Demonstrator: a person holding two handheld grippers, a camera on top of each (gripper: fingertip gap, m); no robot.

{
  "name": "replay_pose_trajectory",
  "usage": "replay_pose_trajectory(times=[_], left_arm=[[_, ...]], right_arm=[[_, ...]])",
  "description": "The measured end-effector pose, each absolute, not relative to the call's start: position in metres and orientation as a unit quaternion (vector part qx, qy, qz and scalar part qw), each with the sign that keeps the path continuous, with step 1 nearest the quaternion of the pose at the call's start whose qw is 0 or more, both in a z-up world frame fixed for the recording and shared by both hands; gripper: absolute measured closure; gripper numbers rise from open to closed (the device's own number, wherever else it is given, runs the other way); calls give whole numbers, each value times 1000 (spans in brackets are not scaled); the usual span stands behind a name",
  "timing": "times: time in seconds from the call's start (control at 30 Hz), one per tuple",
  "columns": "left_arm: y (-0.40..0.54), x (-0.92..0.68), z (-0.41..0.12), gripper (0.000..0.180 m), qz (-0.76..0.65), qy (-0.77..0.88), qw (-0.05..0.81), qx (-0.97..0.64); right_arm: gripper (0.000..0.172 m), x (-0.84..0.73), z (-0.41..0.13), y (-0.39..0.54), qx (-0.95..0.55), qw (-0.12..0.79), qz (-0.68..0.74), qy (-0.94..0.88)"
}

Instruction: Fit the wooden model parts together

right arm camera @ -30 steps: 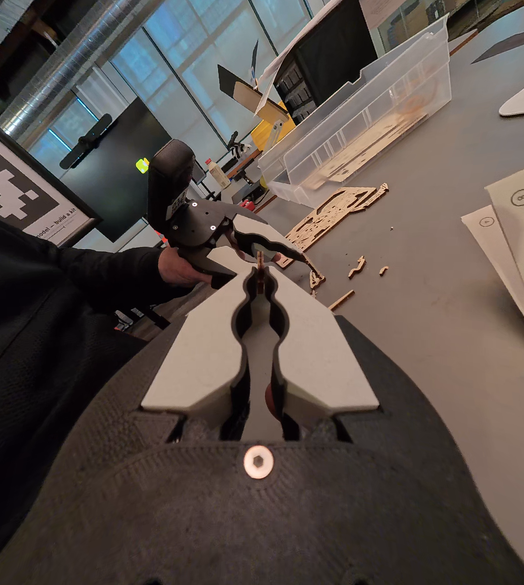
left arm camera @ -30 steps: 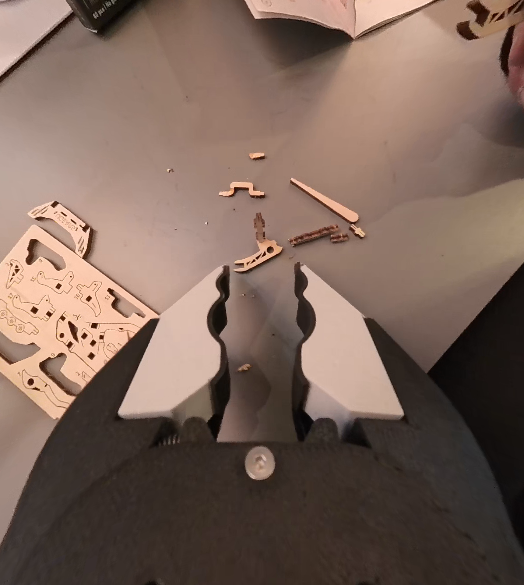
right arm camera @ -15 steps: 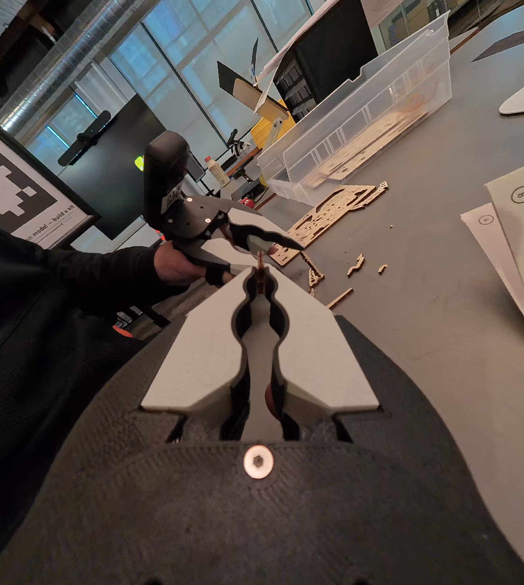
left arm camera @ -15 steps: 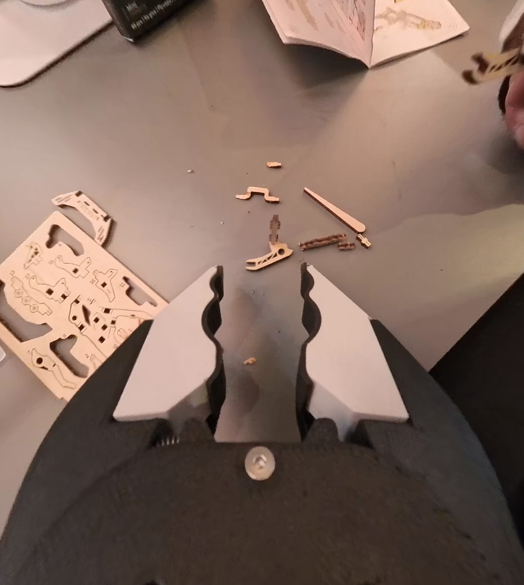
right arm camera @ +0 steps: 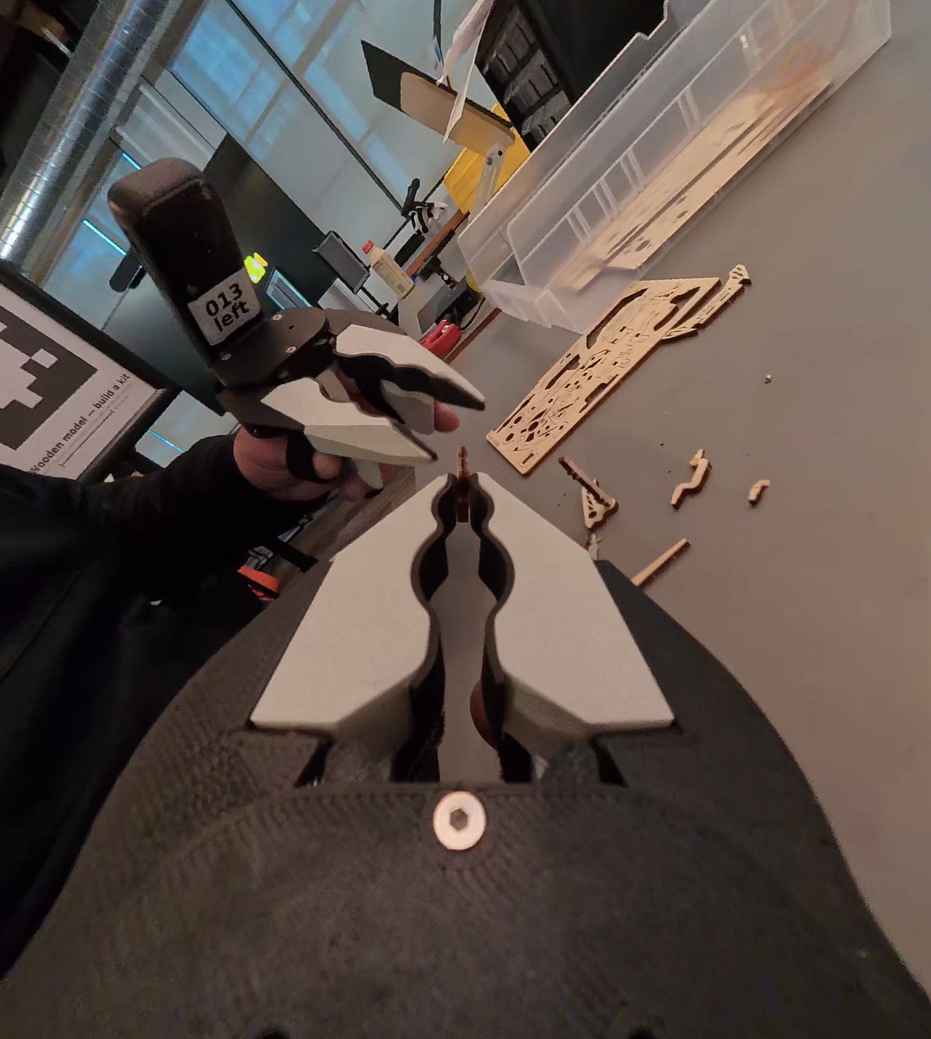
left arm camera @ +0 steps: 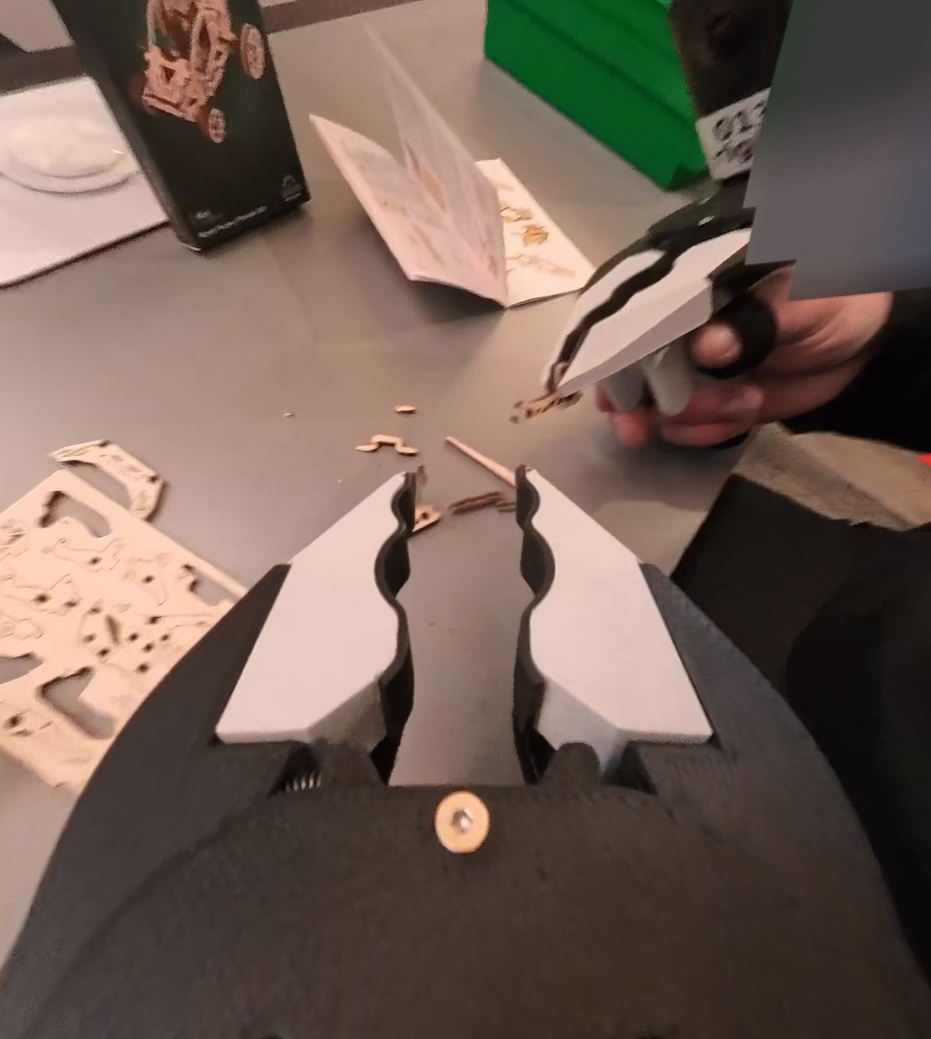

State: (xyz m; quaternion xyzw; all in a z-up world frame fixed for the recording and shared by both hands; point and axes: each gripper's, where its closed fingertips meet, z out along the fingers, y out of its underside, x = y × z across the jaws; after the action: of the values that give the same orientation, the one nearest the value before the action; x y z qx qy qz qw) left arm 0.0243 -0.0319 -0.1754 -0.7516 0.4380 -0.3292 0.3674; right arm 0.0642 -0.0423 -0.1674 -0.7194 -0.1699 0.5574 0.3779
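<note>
My left gripper (left arm camera: 466, 478) is open and empty, held above the grey table (left arm camera: 227, 348). Loose wooden parts lie beyond its tips: a boot-shaped piece (left arm camera: 423, 514), a toothed strip (left arm camera: 480, 500), a thin stick (left arm camera: 480, 461) and a stepped bracket (left arm camera: 387, 444). My right gripper (right arm camera: 462, 478) is shut on a small flat wooden part (right arm camera: 462, 466), seen edge-on and sticking out past the tips. The left wrist view shows that gripper (left arm camera: 555, 382) at the upper right with the part (left arm camera: 544, 406) in it. In the right wrist view the left gripper (right arm camera: 454, 430) hangs open just left of the held part.
A cut-out wooden sheet (left arm camera: 58, 607) lies at the left, with a curved piece (left arm camera: 114, 466) beside it. A dark box (left arm camera: 199, 112), an open booklet (left arm camera: 440, 213), a green box (left arm camera: 592, 73) and a white pad (left arm camera: 30, 185) stand farther back. A clear plastic tray (right arm camera: 676, 140) is beyond. The table edge (left arm camera: 704, 506) runs at the right. My right fingertips sit around 5 cm from my left ones. My right gripper's tips are some 8 cm from the thin stick (left arm camera: 480, 461). The stepped bracket (left arm camera: 387, 444) is about equally far from each gripper, around 10 cm. My right wrist view (right arm camera: 691, 478) looks at it from another angle.
My left gripper has tilted up and moved towards the loose parts, its jaws widening then narrowing a little. The right gripper, still shut on its wooden part, has come closer to the left one.
</note>
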Motion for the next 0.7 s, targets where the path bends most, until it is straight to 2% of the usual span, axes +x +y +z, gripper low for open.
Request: replay_pose_trajectory(times=[0.27,0.4,0.47,0.7], left_arm=[[-31,39,-159,151,-510,318,296,-742],[-33,42,-154,161,-555,300,273,-727],[-36,41,-155,172,-559,311,272,-719],[-38,36,-154,179,-586,312,251,-705]], right_arm=[[170,50,-153,-32,-695,396,583,-140],[170,43,-151,-33,-690,394,588,-151],[170,41,-151,-33,-688,390,594,-150],[167,36,-154,-33,-694,392,584,-154]])
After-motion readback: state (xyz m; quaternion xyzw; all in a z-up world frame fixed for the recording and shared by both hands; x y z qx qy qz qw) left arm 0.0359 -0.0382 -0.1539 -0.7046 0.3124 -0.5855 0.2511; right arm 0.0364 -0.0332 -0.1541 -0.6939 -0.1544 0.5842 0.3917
